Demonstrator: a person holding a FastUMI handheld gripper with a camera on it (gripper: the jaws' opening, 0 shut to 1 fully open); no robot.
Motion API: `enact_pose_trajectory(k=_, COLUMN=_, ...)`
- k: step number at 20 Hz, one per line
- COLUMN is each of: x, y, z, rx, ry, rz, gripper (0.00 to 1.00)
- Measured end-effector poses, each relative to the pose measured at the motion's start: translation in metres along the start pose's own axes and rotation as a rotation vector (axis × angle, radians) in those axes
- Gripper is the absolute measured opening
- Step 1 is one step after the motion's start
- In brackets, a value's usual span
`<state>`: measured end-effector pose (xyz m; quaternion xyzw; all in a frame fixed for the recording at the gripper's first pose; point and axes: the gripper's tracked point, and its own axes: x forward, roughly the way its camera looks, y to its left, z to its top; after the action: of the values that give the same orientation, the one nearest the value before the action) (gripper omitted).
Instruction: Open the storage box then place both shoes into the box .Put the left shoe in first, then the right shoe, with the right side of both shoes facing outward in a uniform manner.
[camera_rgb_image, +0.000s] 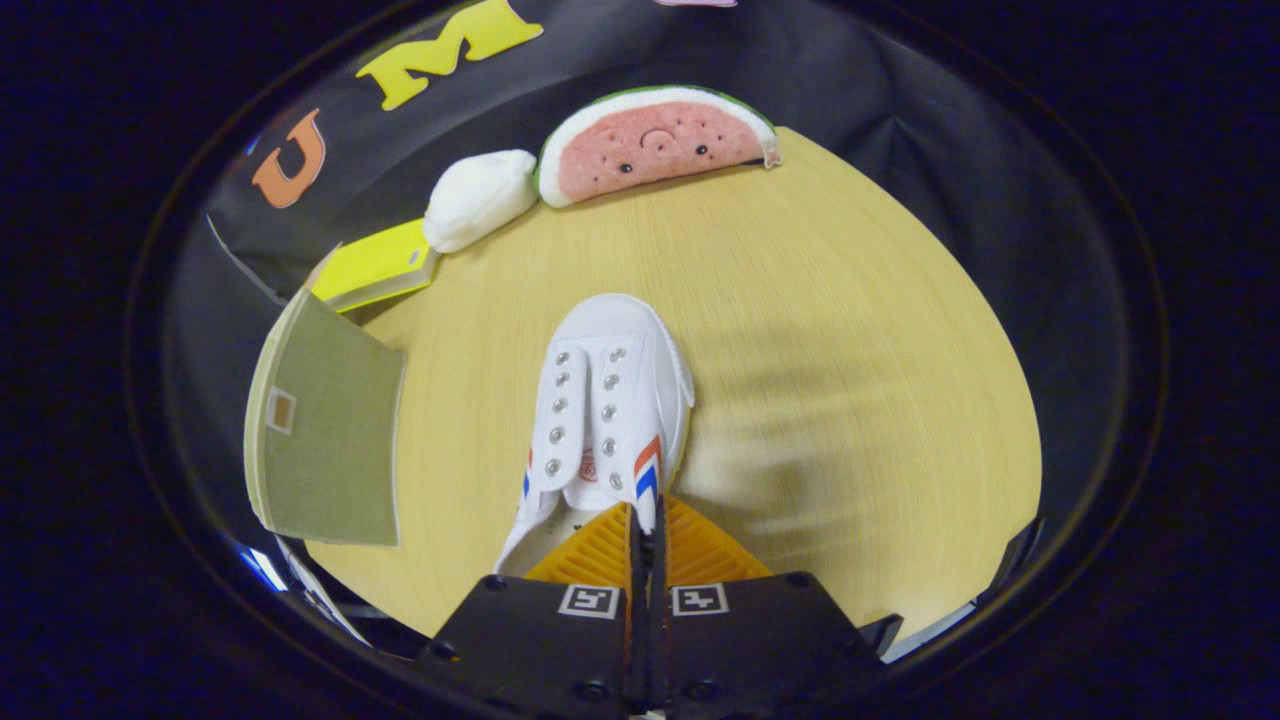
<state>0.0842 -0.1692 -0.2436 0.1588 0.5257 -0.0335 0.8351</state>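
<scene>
Our tool pinches the right side wall of a white canvas shoe with red-blue stripes above the pale wooden bench.

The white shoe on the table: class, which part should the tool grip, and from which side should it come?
Grip the thin side wall of the collar at the heel end of the white shoe, coming from behind the heel, as the tool does now. The toe points away, and the open rim there seems to sit pinched between the closed fingers.
</scene>
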Motion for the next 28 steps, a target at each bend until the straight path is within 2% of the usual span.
enact_pose_trajectory(k=3, x=-0.039, y=0.018, z=-0.008, rx=-0.003, ry=-0.058, rz=-0.001, gripper=0.05)
enact_pose_trajectory(k=7, x=-0.088, y=0.066, z=-0.001, rx=-0.027, ry=-0.142, rz=0.023, gripper=0.05)
enact_pose_trajectory(k=12, x=-0.122, y=0.135, z=0.014, rx=-0.067, ry=-0.197, rz=0.046, gripper=0.05)
enact_pose_trajectory(k=19, x=-0.12, y=0.243, z=0.015, rx=-0.14, ry=-0.201, rz=0.068, gripper=0.05)
enact_pose_trajectory(k=23, x=-0.103, y=0.299, z=0.011, rx=-0.176, ry=-0.204, rz=0.081, gripper=0.05)
enact_pose_trajectory(k=27, x=-0.075, y=0.34, z=0.007, rx=-0.213, ry=-0.19, rz=0.078, gripper=0.05)
enact_pose_trajectory(k=28, x=-0.072, y=0.336, z=0.012, rx=-0.22, ry=-0.18, rz=0.086, gripper=0.05)
